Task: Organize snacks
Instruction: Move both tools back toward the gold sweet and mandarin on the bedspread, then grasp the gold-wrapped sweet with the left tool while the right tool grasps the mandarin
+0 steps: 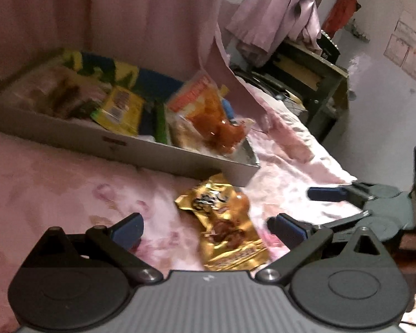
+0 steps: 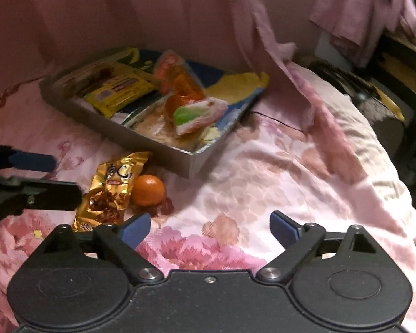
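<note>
Pink floral bedspread [image 2: 263, 172] across the bed, rumpled toward the right edge. Pink curtain [image 1: 141, 14] hanging behind, along the far edge of the bed. Lilac cloth [image 1: 277, 8] draped past the bed's far right corner, above a dark shelf unit [image 1: 316, 83]. Red garment [image 1: 342, 11] hanging farther back. Pale papers [image 1: 405, 44] pinned on the right wall.

Snack packet [image 2: 110, 191] left of, touching mandarin [image 2: 148, 190]; box [image 2: 152, 144] behind.

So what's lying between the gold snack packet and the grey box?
Only bare floral bedsheet; the right wrist view shows the gold snack packet just short of the grey box, a tangerine beside it.
</note>
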{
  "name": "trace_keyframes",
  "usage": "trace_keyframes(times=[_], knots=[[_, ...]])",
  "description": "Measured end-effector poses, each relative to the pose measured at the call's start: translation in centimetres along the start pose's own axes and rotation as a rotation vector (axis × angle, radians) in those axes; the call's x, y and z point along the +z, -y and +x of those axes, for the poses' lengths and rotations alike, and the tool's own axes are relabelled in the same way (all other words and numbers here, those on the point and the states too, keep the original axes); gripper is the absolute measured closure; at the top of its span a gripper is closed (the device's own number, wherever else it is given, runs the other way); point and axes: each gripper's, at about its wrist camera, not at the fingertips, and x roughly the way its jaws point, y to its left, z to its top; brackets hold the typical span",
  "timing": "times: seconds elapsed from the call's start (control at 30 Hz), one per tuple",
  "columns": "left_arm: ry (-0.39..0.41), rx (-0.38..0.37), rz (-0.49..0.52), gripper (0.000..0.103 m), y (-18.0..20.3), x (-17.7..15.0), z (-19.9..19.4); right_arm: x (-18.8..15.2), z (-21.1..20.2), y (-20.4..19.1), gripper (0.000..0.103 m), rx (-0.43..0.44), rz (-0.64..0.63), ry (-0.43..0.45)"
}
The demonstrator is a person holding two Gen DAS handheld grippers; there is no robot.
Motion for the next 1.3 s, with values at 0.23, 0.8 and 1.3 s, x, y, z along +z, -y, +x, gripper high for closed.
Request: trace_keyframes(times=[0.23, 0.8, 1.3], knots=[[-0.02, -0.065, -0.089, 0.002, -1.4, 0.4, 1.6, 0.0, 1.3, -1.4, 0.023, 0.037, -0.075, 0.016], [-0.058, -0.024, -0.081, 0.005, -1.0, 1.1, 2.2, 0.9, 3.0, -3.0, 0.053, 0.129, -0.045, 0.042], [-0.115, -0.071, -0.1, 0.012, -2.7, 1.8, 2.0, 1.0, 1.9, -4.1, 0.069, 0.203, -0.1, 0.046]])
